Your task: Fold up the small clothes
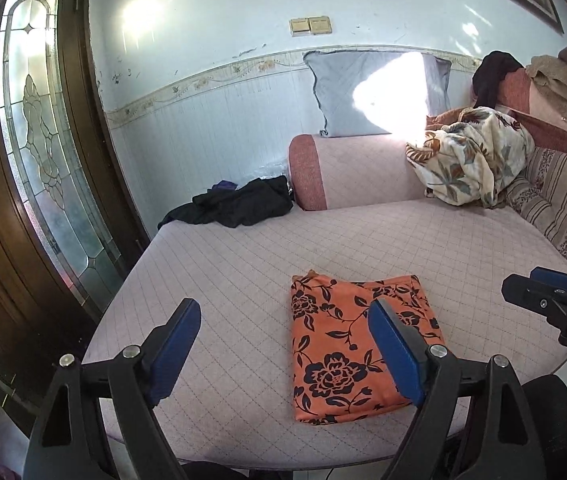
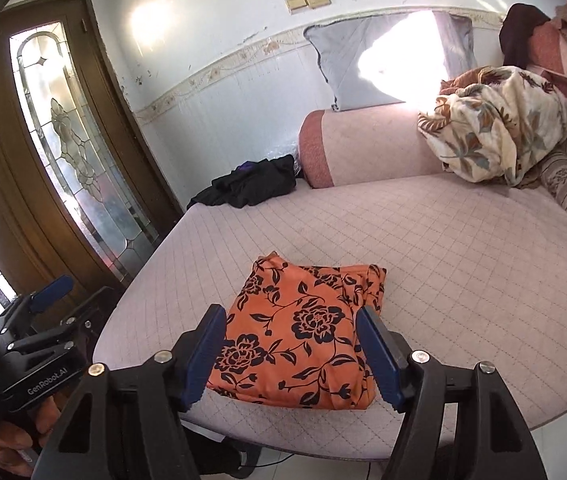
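An orange garment with black flowers (image 1: 353, 346) lies folded into a flat rectangle on the quilted pink cushion (image 1: 223, 264), near its front edge. My left gripper (image 1: 283, 348) hovers above the cushion, open, with nothing between its blue pads. The garment sits under its right finger. In the right wrist view the same garment (image 2: 303, 332) lies below my right gripper (image 2: 289, 350), which is open and held clear above it. The left gripper (image 2: 49, 300) shows at the lower left there, in a person's hand. The right gripper's tip (image 1: 543, 300) enters the left view at the right edge.
A heap of black clothes (image 1: 239, 202) lies at the cushion's far left corner. A pink bolster (image 1: 351, 172), a grey pillow (image 1: 335, 92) and a floral blanket (image 1: 471, 156) are at the back. A wooden door with patterned glass (image 1: 39, 152) stands left.
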A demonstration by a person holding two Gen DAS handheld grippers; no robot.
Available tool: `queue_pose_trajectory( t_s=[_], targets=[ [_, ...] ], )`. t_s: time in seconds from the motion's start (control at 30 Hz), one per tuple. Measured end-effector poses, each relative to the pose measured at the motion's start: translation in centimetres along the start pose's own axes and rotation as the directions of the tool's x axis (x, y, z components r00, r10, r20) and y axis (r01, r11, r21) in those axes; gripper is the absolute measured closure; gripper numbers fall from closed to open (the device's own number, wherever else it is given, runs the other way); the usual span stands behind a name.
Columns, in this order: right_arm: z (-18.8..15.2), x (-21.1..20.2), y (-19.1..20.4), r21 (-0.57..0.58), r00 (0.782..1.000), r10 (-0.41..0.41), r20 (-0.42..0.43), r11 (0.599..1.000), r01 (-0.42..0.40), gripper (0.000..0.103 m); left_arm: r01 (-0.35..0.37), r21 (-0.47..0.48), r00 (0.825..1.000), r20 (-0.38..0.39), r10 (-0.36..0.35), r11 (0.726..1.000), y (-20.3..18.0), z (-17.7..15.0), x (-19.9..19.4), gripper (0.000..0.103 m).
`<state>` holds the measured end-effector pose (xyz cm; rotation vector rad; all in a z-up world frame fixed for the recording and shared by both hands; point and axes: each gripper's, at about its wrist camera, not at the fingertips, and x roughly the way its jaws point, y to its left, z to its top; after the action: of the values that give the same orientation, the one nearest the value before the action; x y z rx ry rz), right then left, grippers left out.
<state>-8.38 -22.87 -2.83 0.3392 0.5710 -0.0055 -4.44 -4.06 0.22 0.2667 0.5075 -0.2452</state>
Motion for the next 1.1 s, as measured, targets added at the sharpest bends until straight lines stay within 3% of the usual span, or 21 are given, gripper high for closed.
queue_pose_trajectory(
  t_s=[0.73, 0.93, 1.1],
  targets=[
    [-0.4, 1.0, 0.5, 0.004, 1.0, 0.013, -0.011, 1.0, -0.013, 0.032, -0.023, -0.018, 0.999, -0.044, 0.022, 1.0, -0.1, -0.5, 1.5, 0.017],
    [-0.3, 0.5, 1.2, -0.021, 1.0, -0.014, 0.023, 1.0, 0.014, 0.032, -0.042, -0.044, 0.998, -0.043, 0.041, 0.998, 0.4, -0.4, 1.4, 0.017],
    [-0.1, -0.3, 1.8, -0.048, 0.994, -0.072, 0.076, 0.996, 0.076, 0.032, -0.104, -0.087, 0.995, -0.016, 0.103, 0.991, 1.5, -0.2, 0.8, 0.005]
  ],
)
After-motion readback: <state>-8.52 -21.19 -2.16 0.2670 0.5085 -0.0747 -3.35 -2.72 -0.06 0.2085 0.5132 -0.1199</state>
